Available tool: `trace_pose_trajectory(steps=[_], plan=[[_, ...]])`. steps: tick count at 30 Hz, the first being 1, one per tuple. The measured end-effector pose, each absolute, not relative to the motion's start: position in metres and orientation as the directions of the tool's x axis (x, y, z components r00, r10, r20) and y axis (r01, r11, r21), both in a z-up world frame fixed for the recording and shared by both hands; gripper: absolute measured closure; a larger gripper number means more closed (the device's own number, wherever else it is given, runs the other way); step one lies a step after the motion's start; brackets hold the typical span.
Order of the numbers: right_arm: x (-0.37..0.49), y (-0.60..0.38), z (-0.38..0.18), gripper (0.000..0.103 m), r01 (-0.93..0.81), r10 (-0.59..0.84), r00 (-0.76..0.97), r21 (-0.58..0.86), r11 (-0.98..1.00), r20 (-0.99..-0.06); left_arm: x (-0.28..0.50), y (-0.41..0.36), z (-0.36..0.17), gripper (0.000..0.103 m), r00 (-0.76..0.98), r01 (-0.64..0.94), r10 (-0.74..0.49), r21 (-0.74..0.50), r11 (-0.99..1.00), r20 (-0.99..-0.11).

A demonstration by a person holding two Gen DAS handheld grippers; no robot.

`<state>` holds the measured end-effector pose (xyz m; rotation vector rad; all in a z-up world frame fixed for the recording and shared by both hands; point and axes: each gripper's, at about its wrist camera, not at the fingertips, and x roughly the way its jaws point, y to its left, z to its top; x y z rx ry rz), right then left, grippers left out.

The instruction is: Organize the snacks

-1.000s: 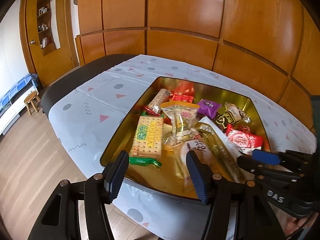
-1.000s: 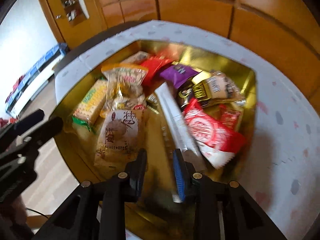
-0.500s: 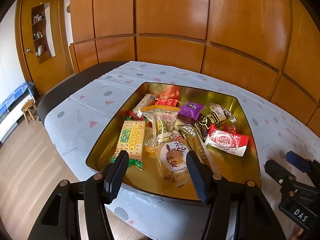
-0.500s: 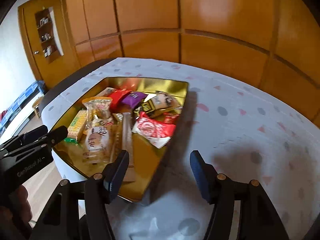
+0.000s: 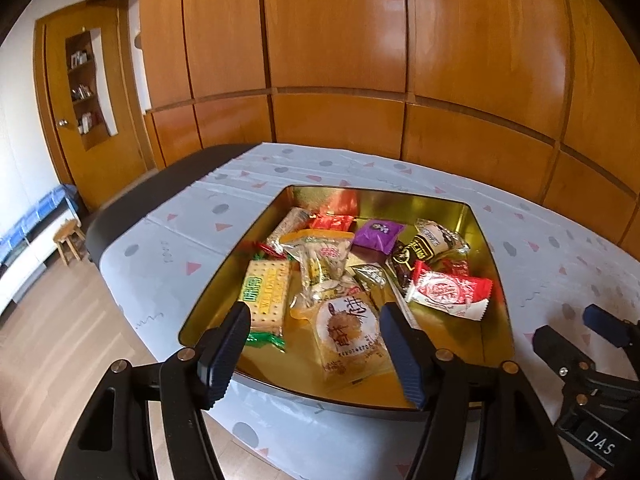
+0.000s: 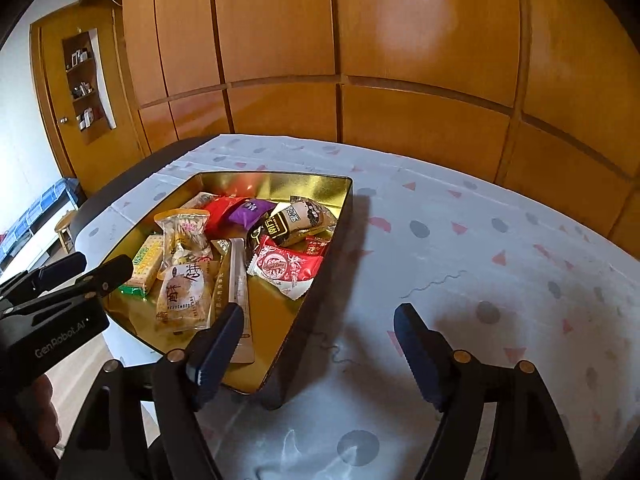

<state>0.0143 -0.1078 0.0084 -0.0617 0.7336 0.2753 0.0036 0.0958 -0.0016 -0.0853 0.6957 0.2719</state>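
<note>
A gold tin tray [image 5: 490,264] [image 6: 320,280] on the table holds several wrapped snacks: a cracker pack [image 5: 266,294], a round pastry pack [image 5: 352,332], a red-and-white pack [image 5: 448,290] [image 6: 286,266], a purple pack [image 5: 378,234] and a long stick pack [image 6: 238,280]. My left gripper [image 5: 316,354] is open and empty, just in front of the tray's near edge. My right gripper [image 6: 316,354] is open and empty, held back over the tablecloth at the tray's right corner; it also shows in the left wrist view [image 5: 576,340].
The table carries a pale cloth [image 6: 480,260] with grey dots and pink triangles. Wooden wall panels [image 5: 360,60] stand behind it. A door [image 5: 76,120] and a small stool [image 5: 68,236] are at the left, over wooden floor.
Both grippers have pulled back and up from the tray. The right gripper, narrow over the tray a second ago, has opened wide and moved right over the cloth.
</note>
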Motion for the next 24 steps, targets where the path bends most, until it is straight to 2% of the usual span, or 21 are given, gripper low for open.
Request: trace_pose_trajectory(steps=[24], plan=[[0.0087,-0.1064,0.0042,0.019,-0.270,0.226,0.704,0.041,0.962,-0.673,-0.0001,0.1014,-0.0027,0.035,0.729,-0.303,0.232,0.001,0.953,-0.644]])
